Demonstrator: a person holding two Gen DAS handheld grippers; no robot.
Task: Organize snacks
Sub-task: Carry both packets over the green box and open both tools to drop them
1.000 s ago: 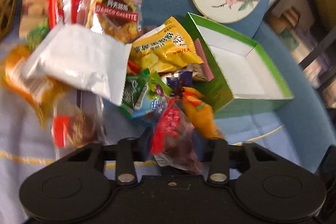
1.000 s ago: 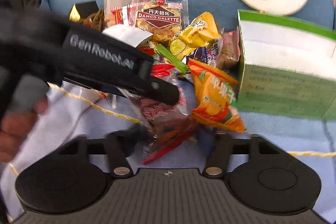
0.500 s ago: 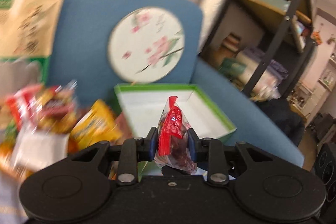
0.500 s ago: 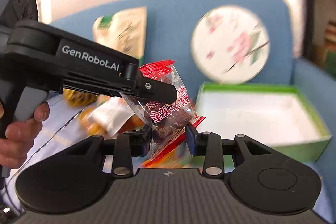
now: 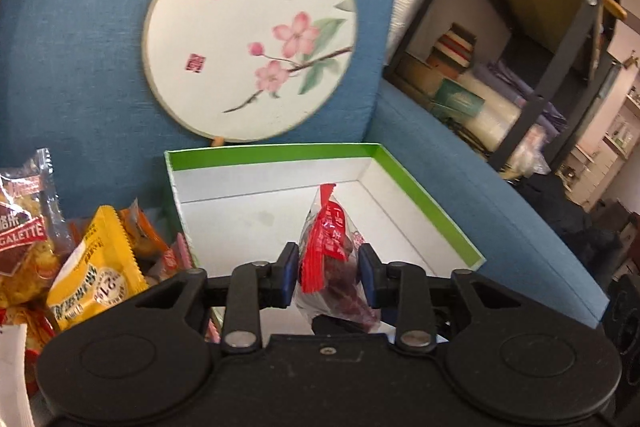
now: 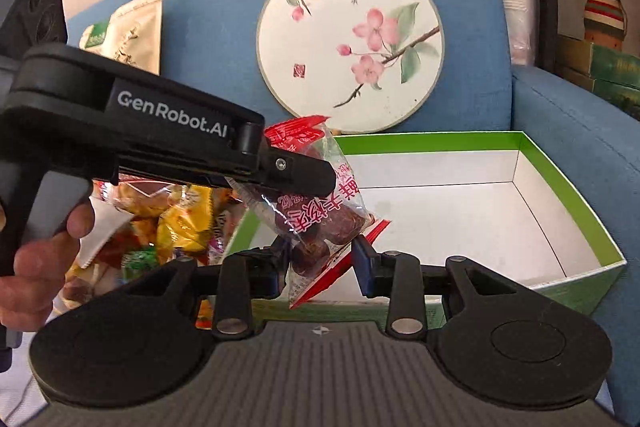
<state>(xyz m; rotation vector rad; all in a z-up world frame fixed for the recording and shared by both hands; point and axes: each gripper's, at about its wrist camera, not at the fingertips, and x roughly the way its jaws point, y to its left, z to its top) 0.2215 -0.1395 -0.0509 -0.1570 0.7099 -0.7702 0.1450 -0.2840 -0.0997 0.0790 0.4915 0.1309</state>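
The snack packet (image 5: 327, 259), clear with a red strip and dark fruit inside, sits in the middle of both views, above the near edge of the green box (image 5: 424, 195). The box is open on top, with white walls, a white floor and lots of free room inside. A snack pile (image 5: 80, 267) crowds its left wall in the lower left. The round flower fan (image 5: 250, 35) leans on the blue sofa (image 5: 80, 27) just behind the box. The left gripper (image 5: 328, 277) squeezes the packet between its 2 fingers. The right gripper (image 6: 320, 261) pinches the packet's lower end. A hand (image 6: 36, 259) holds the left tool.
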